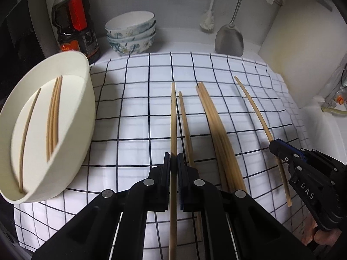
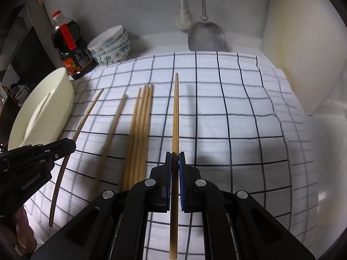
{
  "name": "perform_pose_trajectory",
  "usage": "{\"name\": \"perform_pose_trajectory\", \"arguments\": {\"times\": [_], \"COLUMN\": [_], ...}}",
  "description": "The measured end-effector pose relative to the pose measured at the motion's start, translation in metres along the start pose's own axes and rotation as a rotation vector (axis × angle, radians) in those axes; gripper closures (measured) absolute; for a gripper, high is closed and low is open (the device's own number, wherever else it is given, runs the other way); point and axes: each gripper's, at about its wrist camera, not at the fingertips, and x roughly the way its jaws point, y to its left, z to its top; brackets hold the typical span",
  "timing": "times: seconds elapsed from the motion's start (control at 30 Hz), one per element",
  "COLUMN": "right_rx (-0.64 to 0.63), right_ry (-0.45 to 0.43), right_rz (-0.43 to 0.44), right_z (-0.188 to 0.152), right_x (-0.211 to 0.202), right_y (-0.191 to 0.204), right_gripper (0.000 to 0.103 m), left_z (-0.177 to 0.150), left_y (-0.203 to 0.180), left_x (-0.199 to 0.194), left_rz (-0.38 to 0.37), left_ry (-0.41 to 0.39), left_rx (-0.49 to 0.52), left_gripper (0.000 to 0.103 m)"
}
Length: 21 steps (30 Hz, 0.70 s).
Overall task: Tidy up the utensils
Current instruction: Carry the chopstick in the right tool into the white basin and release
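Grippers pointed steeply down over the checked cloth [image 1: 134, 108]: the left gripper [image 1: 174, 164] had its fingers clamped on one chopstick [image 1: 173, 117], and the right gripper [image 2: 175, 162] was clamped on another chopstick [image 2: 175, 112]. Loose chopsticks [image 2: 138, 130] lay on the cloth between them. The cream container [image 1: 86, 99] at the cloth's left edge held several more.

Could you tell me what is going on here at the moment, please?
A person is sorting wooden chopsticks with a handheld gripper in each hand. The left gripper is shut on one chopstick, and the right gripper is shut on another chopstick. More loose chopsticks lie on the checked cloth, and a few already sit in the cream tub at the left.
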Motion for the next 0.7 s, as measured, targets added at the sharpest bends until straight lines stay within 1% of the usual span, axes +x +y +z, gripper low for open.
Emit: {"name": "perform_pose_trajectory", "arguments": {"times": [0.17,0.3,0.43,0.57,0.7], "right_rx": [-0.014,-0.014,-0.047,-0.091,-0.132], "right_ry": [-0.029,-0.052,-0.078,-0.105,-0.108], "right_rz": [0.010,0.044,0.076,0.115,0.150], "right_z": [0.010,0.021,0.034,0.047,0.056], "right_x": [-0.024,-0.037,-0.044,-0.049,-0.046], "right_y": [0.016,0.036,0.067,0.106,0.144], "right_gripper": [0.097,0.097,0.097,0.097,0.097], "left_z": [0.011,0.022,0.027,0.030,0.030], "left_y": [0.016,0.036,0.068,0.104,0.140], "left_x": [-0.033,-0.062,-0.083,-0.097,-0.106], "left_rz": [-0.012,0.005,0.042,0.087,0.128], "left_ry": [-0.045,-0.102,-0.142,-0.172,-0.195], "left_rx": [-0.018,-0.030,-0.063,-0.099,-0.138], "left_gripper": [0.096,0.096,0.096,0.096,0.096]}}
